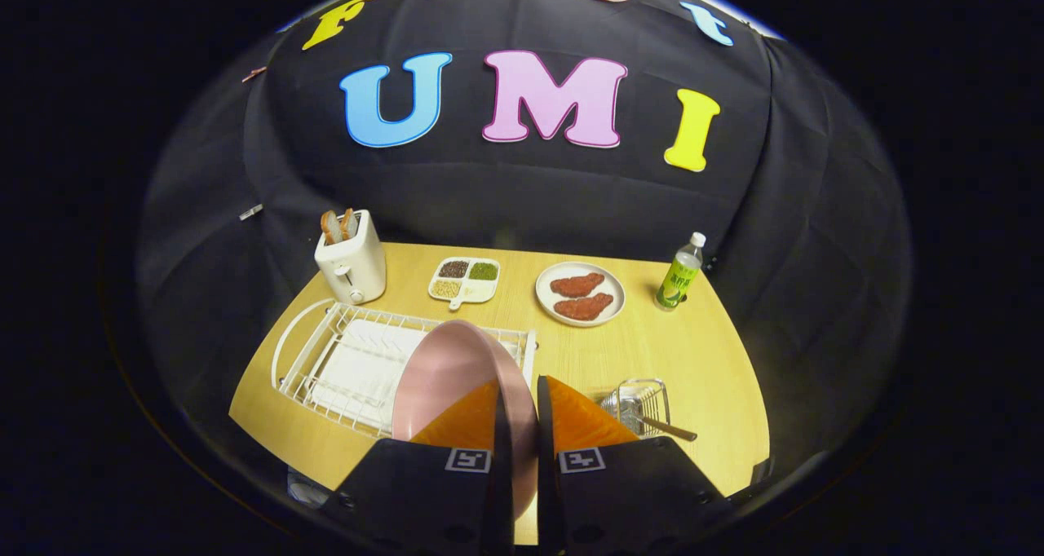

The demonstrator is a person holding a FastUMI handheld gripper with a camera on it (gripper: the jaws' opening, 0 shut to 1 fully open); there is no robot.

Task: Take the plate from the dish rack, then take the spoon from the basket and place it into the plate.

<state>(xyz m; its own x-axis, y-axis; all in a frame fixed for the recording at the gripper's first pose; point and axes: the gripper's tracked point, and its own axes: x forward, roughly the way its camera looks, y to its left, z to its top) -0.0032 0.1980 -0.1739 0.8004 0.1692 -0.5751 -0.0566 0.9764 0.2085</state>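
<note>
A pink plate stands on edge between my fingers, its rim pinched by the gripper, which is shut on it. The plate hangs over the right end of the white wire dish rack, just in front of it. To the right of my fingers a small wire basket sits on the table, and a spoon with a brown handle lies in it, the handle sticking out to the right.
On the wooden table beyond the rack stand a white toaster with bread, a divided dish of grains, a white plate with two meat pieces and a green-labelled bottle.
</note>
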